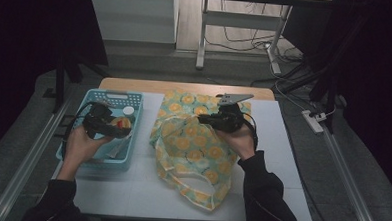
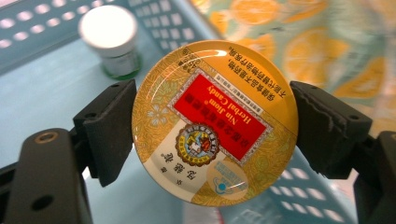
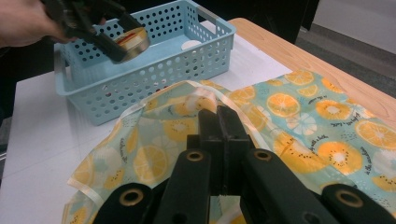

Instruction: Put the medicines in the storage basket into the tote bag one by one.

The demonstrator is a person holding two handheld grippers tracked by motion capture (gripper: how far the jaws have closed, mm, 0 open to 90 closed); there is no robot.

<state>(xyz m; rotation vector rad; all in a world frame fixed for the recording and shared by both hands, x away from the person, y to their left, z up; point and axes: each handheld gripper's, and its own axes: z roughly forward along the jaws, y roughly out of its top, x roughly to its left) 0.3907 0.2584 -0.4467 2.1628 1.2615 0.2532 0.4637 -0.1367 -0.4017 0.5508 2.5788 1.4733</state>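
Left tool (image 2: 212, 123) grips the herbal candy tin (image 2: 215, 122) by its rim — keep it level over the basket (image 1: 132, 138); right tool (image 3: 219, 135), clenched, pinches the fruit-print bag (image 3: 299, 116) open.

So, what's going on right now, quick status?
Left gripper shut on candy tin, above blue basket. Right gripper shut, pinching fruit-print bag. Nothing in the way.

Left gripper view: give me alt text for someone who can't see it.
A round yellow candy tin with a red label is clamped between the left gripper's two black jaws, above the blue basket. A small white-capped bottle stands in the basket behind it, and orange-print fabric lies beyond.
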